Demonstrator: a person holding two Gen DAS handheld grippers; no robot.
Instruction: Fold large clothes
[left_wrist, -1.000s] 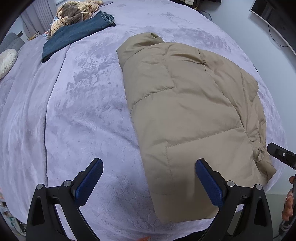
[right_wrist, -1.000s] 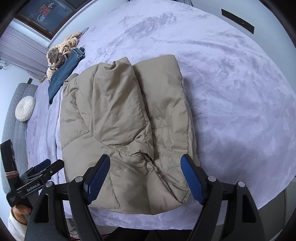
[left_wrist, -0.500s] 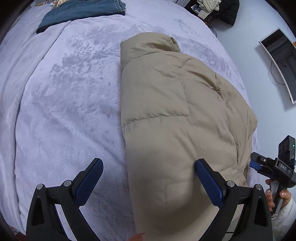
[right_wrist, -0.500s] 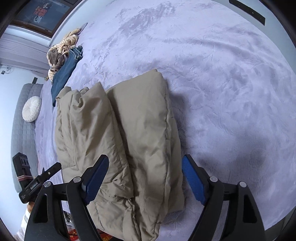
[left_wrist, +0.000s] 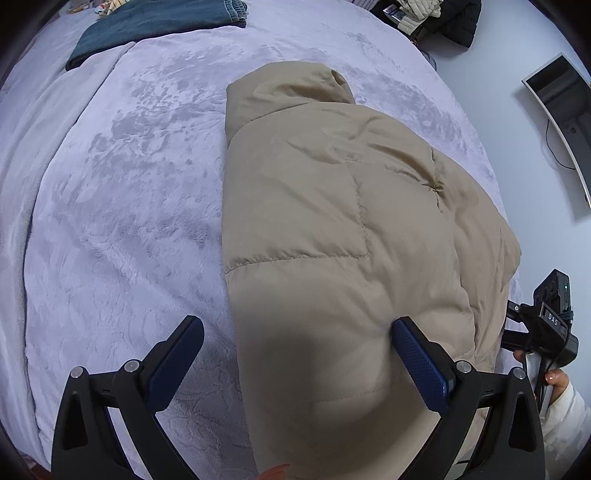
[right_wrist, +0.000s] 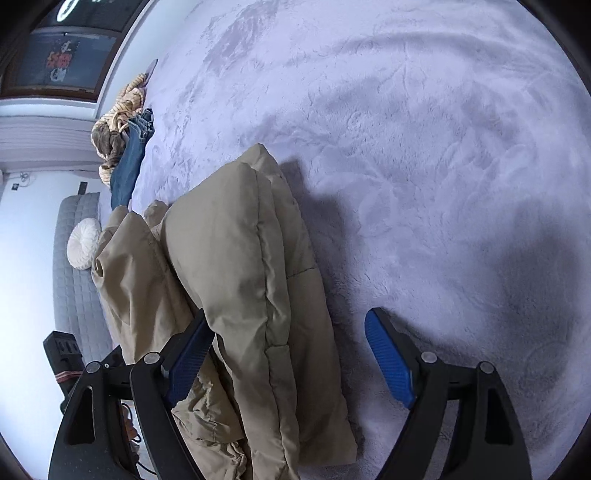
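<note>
So the tan puffer jacket is lying on the lilac plush bedspread, near the bed's front edge, already doubled over lengthwise with the collar end pointing away. Looks like light, squishy, air-filled stuff with a slick shell, so I'd guess it springs back open and slides if you only pinch the top layer. Best bet imo is grabbing the thick hem end through all layers, right at the near edge, one gripper per corner.

Left gripper is spread wide, straddling the jacket's left edge, nothing clamped. Right gripper is also wide apart over the jacket's right edge, one pad against the fabric but not gripping.

Further from the jacket, folded jeans sit at the bed's far side
</note>
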